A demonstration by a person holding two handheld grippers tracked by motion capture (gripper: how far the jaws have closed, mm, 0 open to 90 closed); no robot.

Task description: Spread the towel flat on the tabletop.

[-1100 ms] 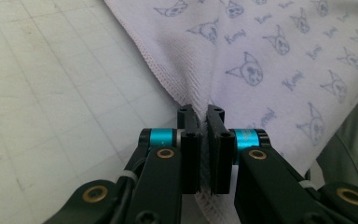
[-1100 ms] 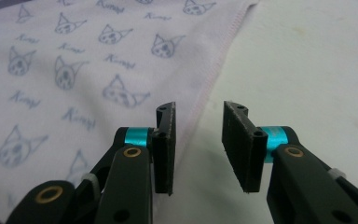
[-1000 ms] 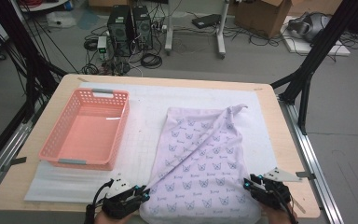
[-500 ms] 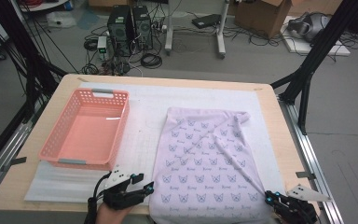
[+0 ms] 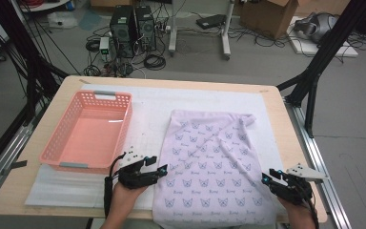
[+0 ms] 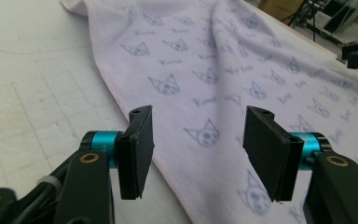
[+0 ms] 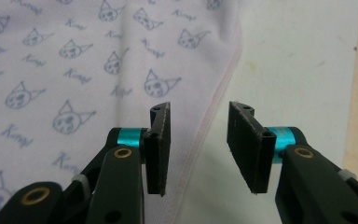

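Now the towel (image 5: 214, 167) is lying spread on the mat (image 5: 147, 107), just right of the basket (image 5: 88, 133), its near end hanging over the table's front edge. The left gripper (image 6: 198, 140) is gaping wide over the towel's left hem, holding nothing; the right gripper (image 7: 199, 140) is standing partly open astride the right hem, empty too. I'm thinking the thin hem could slip a shallow pinch, or the overhang could be dragging the towel off.
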